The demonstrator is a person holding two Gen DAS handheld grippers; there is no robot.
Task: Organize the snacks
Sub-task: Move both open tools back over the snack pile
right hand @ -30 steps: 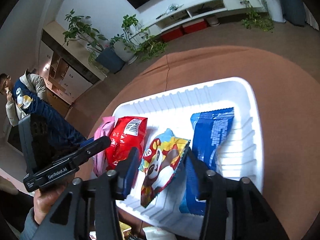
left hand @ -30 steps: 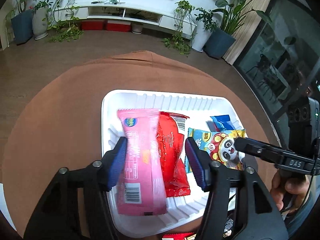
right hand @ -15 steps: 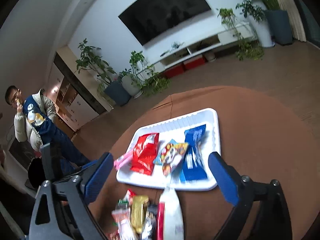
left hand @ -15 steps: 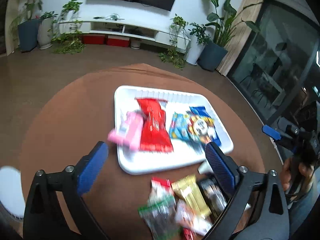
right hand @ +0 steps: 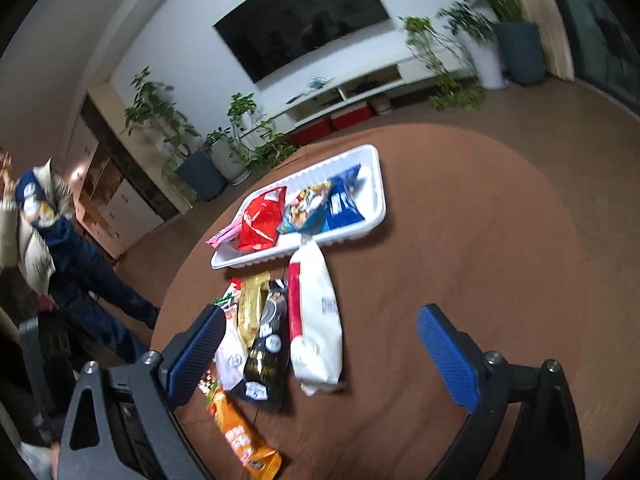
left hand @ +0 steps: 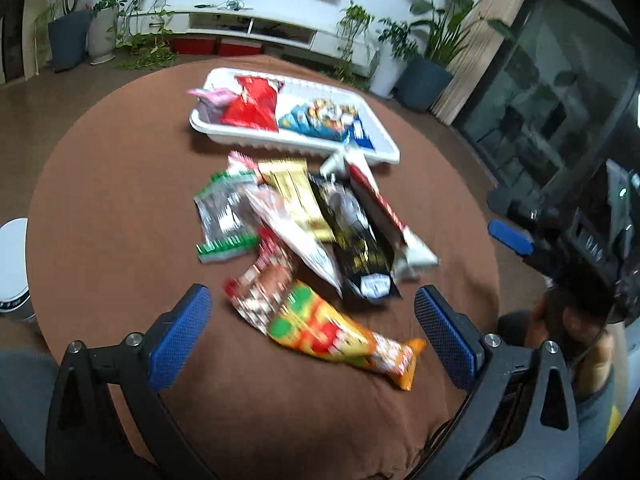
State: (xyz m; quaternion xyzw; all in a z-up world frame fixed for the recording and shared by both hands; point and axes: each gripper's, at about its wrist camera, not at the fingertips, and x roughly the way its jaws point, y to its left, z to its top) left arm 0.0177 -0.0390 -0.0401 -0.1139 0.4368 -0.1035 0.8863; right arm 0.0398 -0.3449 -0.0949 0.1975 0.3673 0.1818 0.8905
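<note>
Hovering over brown counter (left hand: 120, 208), left tongs (left hand: 312, 320) and right tongs (right hand: 320, 344) gape wide, empty. 4 snacks in white tray (left hand: 384, 140); loose packets (left hand: 340, 224) piled just beside it.

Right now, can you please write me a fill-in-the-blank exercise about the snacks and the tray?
1. The white tray holds ____ snack packets.
2. The packet beside the pink packet in the tray is ____.
3. Both grippers' jaws are ____.

Missing words: four; red; open

White wall (right hand: 168, 60), dark television (right hand: 304, 20), possibly tiled floor (right hand: 560, 108).
</note>
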